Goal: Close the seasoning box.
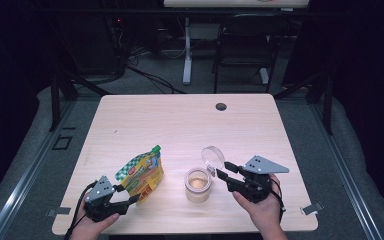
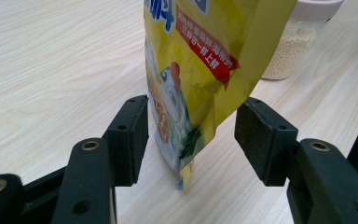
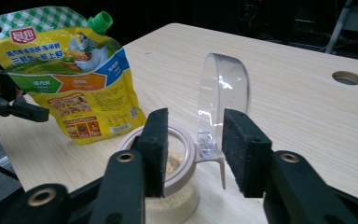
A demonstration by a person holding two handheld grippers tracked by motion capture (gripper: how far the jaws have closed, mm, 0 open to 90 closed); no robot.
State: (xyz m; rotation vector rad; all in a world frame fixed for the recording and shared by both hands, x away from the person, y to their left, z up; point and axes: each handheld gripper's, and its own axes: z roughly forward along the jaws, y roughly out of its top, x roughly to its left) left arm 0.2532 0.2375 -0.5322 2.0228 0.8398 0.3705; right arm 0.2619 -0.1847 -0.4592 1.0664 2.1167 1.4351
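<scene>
The left tongs [image 2: 191, 135] straddle the yellow pouch's [image 2: 200, 70] bottom corner, released, steadying it upright. The right tongs [image 3: 193, 149], unclenched, bracket the jar's [image 3: 179, 186] raised clear lid [image 3: 223, 102], keeping the mouth open for pouring.

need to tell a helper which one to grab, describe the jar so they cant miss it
On the light wooden table, look near the front edge, between the two hand-held grippers. The jar is short, clear glass, part-filled with pale granules, its clear hinged lid flipped open; the yellow pouch beside it is its one neighbour.
</scene>
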